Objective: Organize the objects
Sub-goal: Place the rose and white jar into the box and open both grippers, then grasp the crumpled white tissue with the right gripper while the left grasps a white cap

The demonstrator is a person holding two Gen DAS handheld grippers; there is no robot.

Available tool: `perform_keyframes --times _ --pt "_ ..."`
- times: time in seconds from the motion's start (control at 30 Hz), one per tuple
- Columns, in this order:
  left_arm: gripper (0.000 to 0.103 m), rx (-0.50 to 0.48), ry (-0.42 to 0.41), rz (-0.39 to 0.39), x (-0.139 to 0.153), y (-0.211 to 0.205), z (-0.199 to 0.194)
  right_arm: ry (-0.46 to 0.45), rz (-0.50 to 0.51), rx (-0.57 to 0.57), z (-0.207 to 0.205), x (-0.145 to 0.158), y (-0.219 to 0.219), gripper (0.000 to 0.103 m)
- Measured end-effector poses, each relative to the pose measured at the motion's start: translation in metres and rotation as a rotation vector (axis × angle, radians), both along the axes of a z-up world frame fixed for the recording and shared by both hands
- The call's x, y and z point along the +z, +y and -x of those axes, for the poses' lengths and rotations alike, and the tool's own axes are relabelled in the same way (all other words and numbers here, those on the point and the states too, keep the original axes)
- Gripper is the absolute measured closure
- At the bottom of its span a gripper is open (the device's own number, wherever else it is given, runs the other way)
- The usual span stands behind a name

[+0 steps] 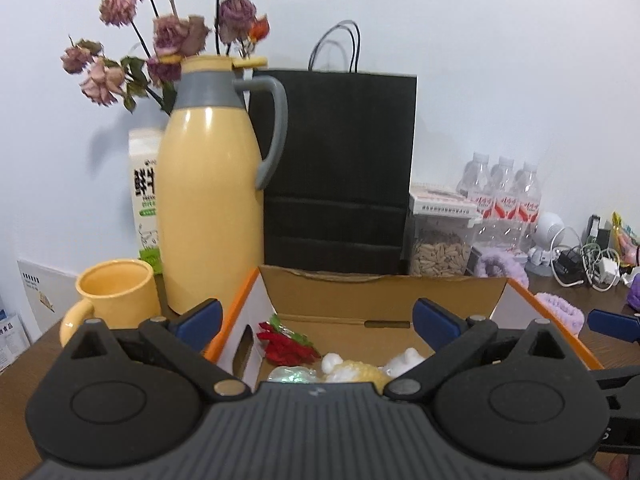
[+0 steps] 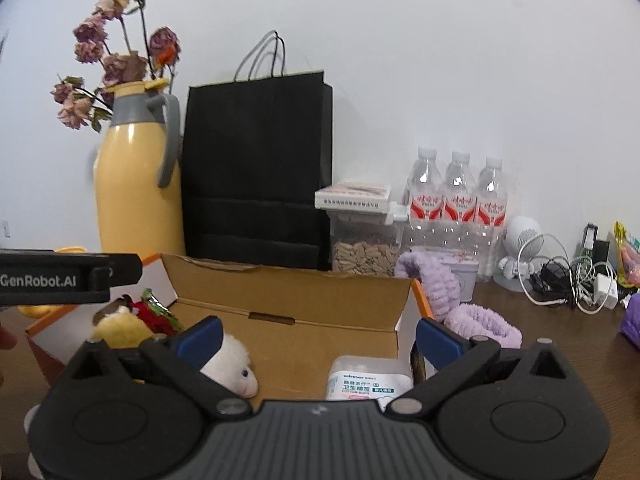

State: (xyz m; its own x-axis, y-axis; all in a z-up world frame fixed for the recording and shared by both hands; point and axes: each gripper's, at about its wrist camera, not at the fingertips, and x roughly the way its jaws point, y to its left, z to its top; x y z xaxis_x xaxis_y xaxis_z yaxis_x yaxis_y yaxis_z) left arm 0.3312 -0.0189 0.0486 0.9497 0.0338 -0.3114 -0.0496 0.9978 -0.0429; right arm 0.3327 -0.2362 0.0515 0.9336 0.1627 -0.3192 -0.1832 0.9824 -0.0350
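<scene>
An open cardboard box [image 1: 360, 300] with orange edges stands on the wooden table in front of both grippers. Inside it lie a red flower-like item [image 1: 286, 344], a yellow and white plush toy [image 1: 352, 368] and, in the right wrist view, a clear tub of cotton buds [image 2: 368, 378]. My left gripper [image 1: 318, 322] is open above the near side of the box, nothing between its fingers. My right gripper [image 2: 318, 338] is open too, over the box [image 2: 288, 300], with the plush toy [image 2: 236, 368] and the tub below it. The left gripper's body [image 2: 60, 278] shows at the left.
Behind the box stand a yellow thermos jug [image 1: 212, 200], a yellow mug [image 1: 116, 296], a milk carton [image 1: 146, 188], a black paper bag [image 1: 336, 168], a seed container [image 1: 440, 248] and water bottles [image 1: 504, 196]. Purple headbands [image 2: 460, 300] and tangled cables [image 2: 568, 280] lie to the right.
</scene>
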Motion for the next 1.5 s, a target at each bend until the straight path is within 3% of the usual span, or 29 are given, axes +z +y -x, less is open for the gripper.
perform_keyframes --times 0.27,0.53,0.83,1.27,1.5 --pt "0.0 0.041 -0.038 0.003 0.002 0.019 0.038 -0.032 0.012 0.04 0.035 0.014 -0.001 0.0" --pt "0.0 0.035 -0.036 -0.03 -0.011 0.038 0.086 -0.05 0.039 0.063 0.077 0.008 0.0 0.0" --pt "0.0 0.039 0.04 -0.014 -0.03 0.05 0.114 0.017 0.033 0.086 0.109 -0.01 0.002 0.0" --pt "0.0 0.046 0.155 0.03 -0.046 0.065 0.12 0.324 -0.143 0.03 0.083 -0.023 0.001 0.0" --pt "0.0 0.033 0.174 0.062 -0.046 0.071 0.123 0.489 -0.147 -0.028 0.051 -0.025 0.012 0.0"
